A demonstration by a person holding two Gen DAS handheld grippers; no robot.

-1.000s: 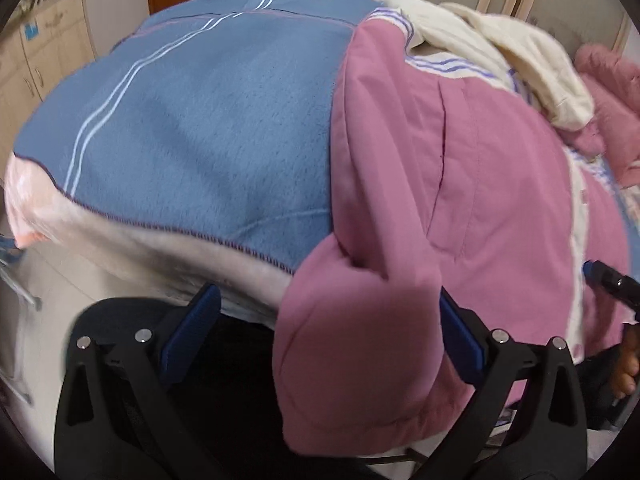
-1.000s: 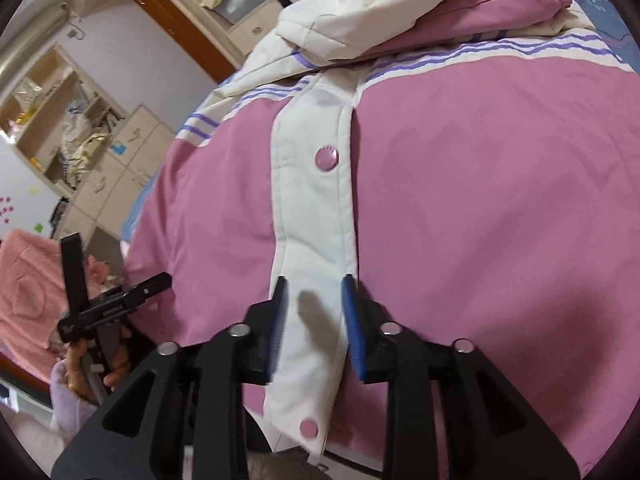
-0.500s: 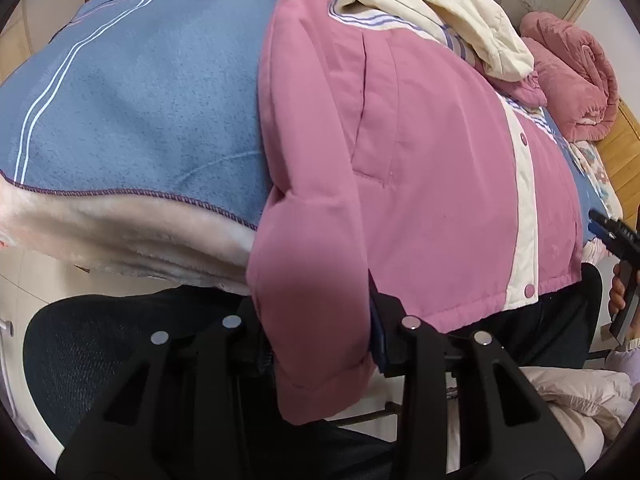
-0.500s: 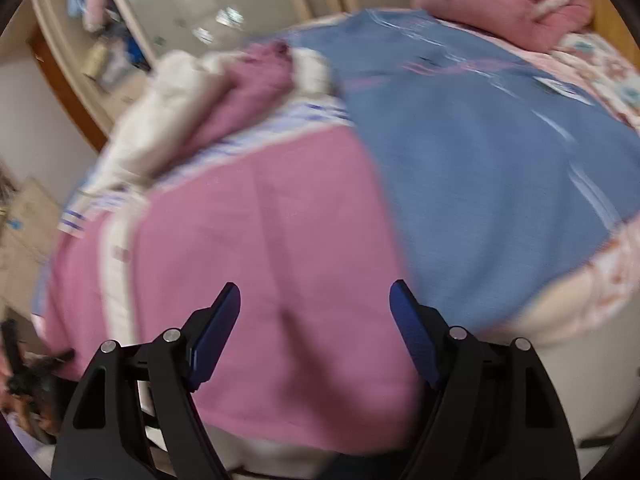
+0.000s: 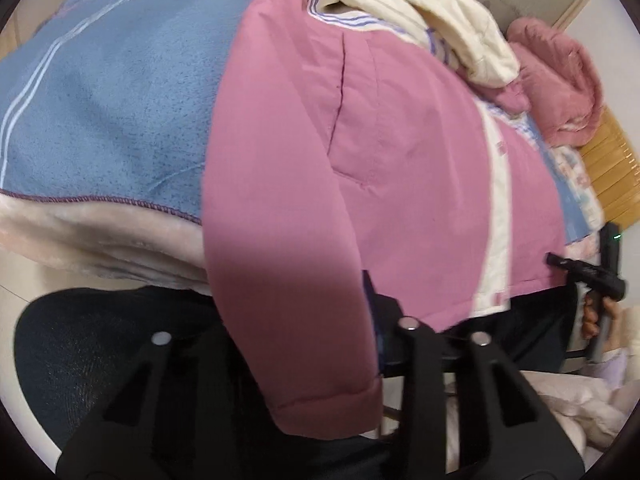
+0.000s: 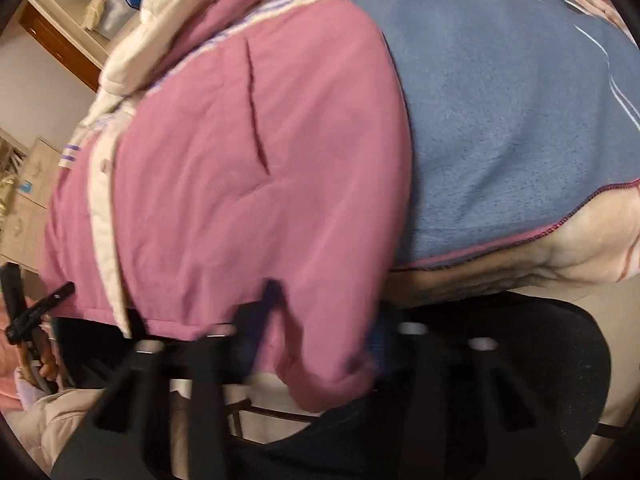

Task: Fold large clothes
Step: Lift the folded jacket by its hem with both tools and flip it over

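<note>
1. Fabric fills both our views: a pink jacket (image 5: pixel 400 184) lies spread on a blue blanket (image 5: pixel 112 92) over the bed, with its cream hood (image 5: pixel 432 28) at the far end from our fingers.
2. Our left gripper (image 5: pixel 304 344) is closing on the jacket's left sleeve (image 5: pixel 296 312); the cuff hangs down between the fingers, over the bed's near edge.
3. Our right gripper (image 6: pixel 320 336) is closing too, the right sleeve's cuff (image 6: pixel 324 364) bunched between its blurred blue pads.
4. Beyond the left fingers' right side, the cream button strip (image 5: pixel 498 216) runs away toward the hood.
5. Below both grippers sits a dark mesh chair (image 6: pixel 540 380).
</note>
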